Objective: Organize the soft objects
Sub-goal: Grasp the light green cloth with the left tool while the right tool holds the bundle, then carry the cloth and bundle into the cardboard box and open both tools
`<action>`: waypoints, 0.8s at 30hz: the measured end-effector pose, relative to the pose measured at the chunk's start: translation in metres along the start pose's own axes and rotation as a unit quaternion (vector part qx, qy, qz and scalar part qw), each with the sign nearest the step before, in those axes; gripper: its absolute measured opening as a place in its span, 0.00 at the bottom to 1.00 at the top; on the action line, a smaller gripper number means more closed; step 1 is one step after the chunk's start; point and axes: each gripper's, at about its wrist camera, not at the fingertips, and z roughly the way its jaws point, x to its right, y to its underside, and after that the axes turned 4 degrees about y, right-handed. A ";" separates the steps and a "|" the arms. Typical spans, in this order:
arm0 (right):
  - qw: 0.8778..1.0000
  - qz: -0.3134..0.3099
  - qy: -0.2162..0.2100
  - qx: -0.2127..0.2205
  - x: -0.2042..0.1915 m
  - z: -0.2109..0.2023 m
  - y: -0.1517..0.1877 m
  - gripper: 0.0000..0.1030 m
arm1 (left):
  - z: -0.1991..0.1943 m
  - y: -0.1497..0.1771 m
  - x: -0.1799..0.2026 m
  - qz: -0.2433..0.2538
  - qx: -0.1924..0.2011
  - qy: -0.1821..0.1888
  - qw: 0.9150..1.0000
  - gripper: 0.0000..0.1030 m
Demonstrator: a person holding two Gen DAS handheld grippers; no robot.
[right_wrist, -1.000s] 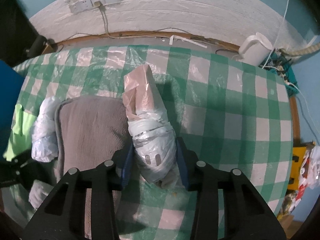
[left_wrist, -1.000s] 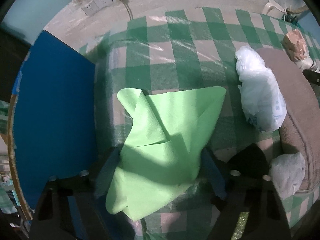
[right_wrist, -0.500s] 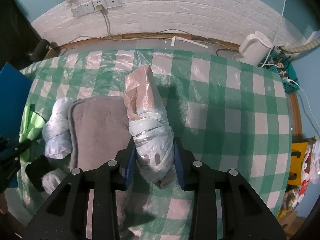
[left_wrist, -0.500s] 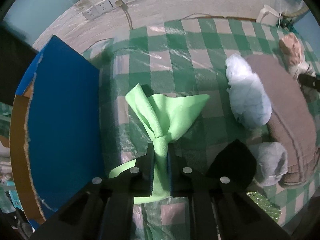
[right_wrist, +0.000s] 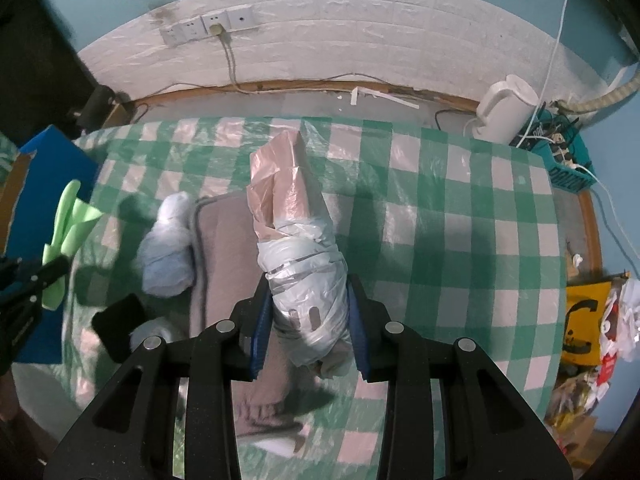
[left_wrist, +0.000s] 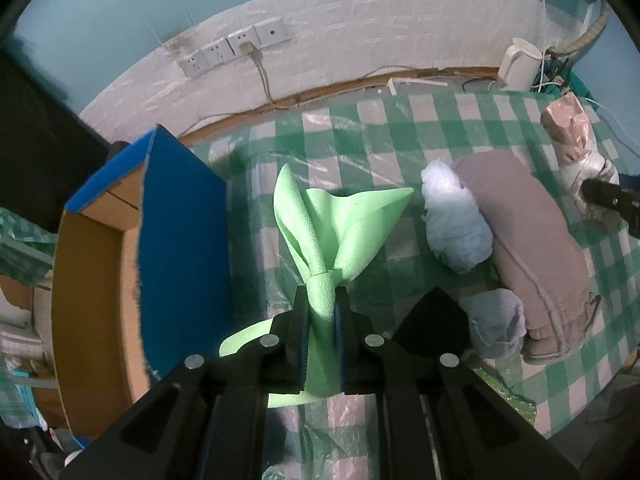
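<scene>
My left gripper (left_wrist: 321, 312) is shut on a light green cloth (left_wrist: 340, 224) and holds it bunched above the checked tablecloth (left_wrist: 360, 128). My right gripper (right_wrist: 308, 320) is shut on a bundle of plastic bags (right_wrist: 296, 240), pink at the far end and white-grey near the jaws, raised above the table. A grey-brown folded towel (left_wrist: 528, 232) lies on the table, with a pale blue plastic bundle (left_wrist: 456, 224) at its left and a smaller pale bundle (left_wrist: 496, 324) nearer me. The green cloth also shows at the left of the right wrist view (right_wrist: 72, 232).
An open cardboard box with blue flaps (left_wrist: 180, 240) stands left of the table. A small black object (left_wrist: 432, 324) lies near the towel. A white kettle (right_wrist: 504, 108) and a teal basket (right_wrist: 568, 164) stand at the back right. Wall sockets (left_wrist: 236, 48) are on the white brick wall.
My left gripper closed on the green cloth and lifted it off the table. My right gripper closed tighter on the bag bundle and rose with it.
</scene>
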 end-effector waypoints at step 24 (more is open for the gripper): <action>0.994 -0.085 -0.050 0.048 -0.084 -0.075 0.000 0.32 | -0.081 0.020 -0.049 -0.029 0.066 -0.018 0.997 0.11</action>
